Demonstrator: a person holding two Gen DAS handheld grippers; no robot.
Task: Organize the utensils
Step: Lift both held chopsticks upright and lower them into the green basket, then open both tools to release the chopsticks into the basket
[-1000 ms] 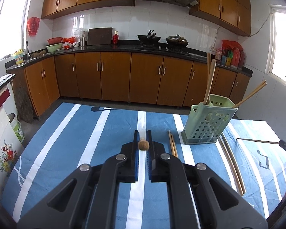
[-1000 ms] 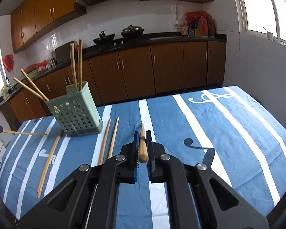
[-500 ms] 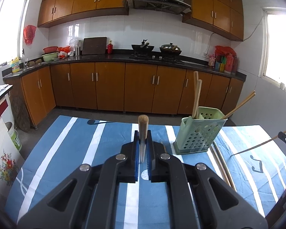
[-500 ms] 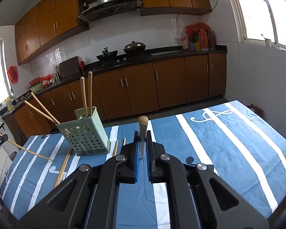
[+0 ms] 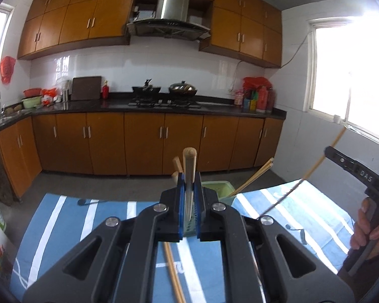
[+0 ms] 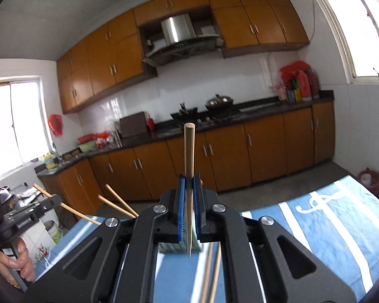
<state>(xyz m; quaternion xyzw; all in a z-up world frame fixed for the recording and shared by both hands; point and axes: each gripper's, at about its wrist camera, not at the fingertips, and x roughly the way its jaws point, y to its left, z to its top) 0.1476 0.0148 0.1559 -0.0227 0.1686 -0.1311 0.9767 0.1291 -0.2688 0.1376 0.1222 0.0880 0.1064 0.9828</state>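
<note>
Gripping one chopstick point(image 5: 189, 174) each — left gripper point(image 5: 189, 199) and right gripper point(image 6: 189, 202) are hovering above the green holder point(image 5: 221, 189); thin sticks risk pivoting, missing its opening.

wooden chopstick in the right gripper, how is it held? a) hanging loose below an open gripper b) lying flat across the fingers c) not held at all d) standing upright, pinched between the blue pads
d: in the right wrist view the light wooden chopstick stands upright, pinched between the blue pads of the right gripper, blunt end up, pointed tip down.
</note>
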